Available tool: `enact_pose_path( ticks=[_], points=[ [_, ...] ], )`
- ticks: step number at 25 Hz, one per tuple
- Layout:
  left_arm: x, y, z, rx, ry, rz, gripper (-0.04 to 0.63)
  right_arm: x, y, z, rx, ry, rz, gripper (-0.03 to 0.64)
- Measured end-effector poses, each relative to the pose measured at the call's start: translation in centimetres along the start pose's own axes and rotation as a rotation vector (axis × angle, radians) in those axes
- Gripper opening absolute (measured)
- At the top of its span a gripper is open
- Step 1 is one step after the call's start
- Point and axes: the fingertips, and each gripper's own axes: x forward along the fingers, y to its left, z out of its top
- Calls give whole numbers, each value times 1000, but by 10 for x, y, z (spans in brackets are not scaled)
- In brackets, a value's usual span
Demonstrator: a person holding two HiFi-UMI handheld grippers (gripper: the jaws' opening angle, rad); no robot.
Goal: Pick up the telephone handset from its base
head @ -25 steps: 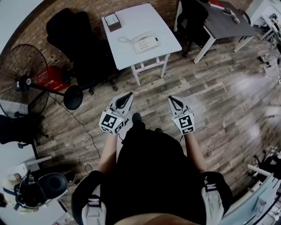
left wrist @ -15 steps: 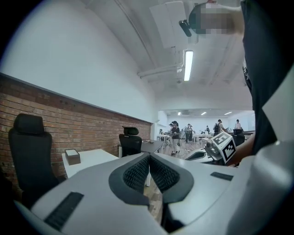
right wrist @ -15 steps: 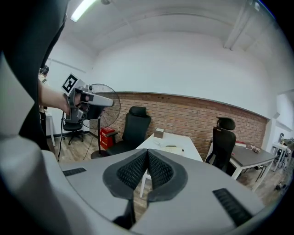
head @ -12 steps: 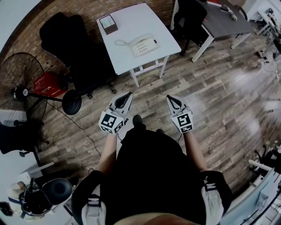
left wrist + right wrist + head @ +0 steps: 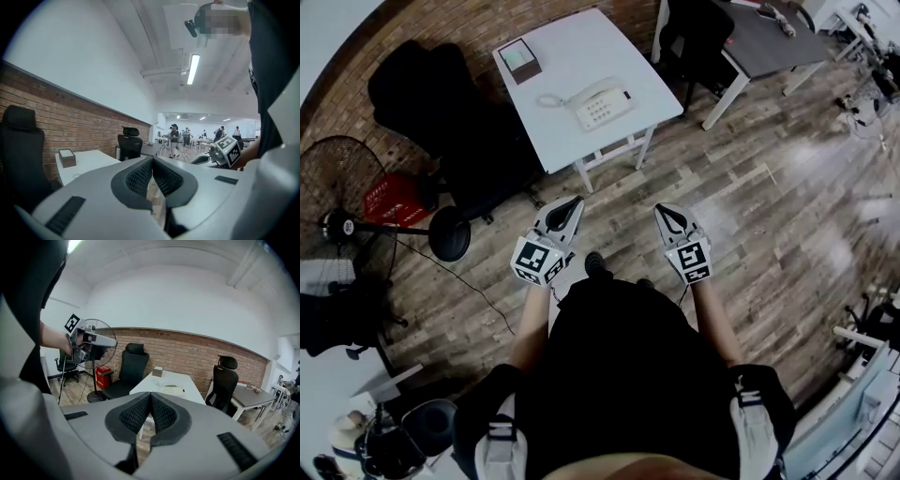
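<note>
We hold the grey left gripper (image 5: 571, 203) fully closed on nothing, at centre-left of the head view. In the upper middle, the white telephone handset (image 5: 598, 92) rests on its base (image 5: 605, 108) on the white worktop (image 5: 572, 52), well apart from both grippers. Our grey right gripper (image 5: 666, 212) is likewise closed and empty. Approach, grasp and lift all remain.

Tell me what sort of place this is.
Probably an open-plan office: a white desk bearing a telephone, black office chairs beside it, and people among more desks farther back.
</note>
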Motion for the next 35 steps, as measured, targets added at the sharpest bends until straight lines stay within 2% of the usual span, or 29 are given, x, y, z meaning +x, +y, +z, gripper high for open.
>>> enact_pose_path(
  ticks=[17,35],
  points=[
    [3,67,-7,2,21,-82,20,58,12,17,24,21,-73,-2],
    [-17,123,-18,-1,38,-90,20,115,40,34,16,30,-63,-2]
  ],
)
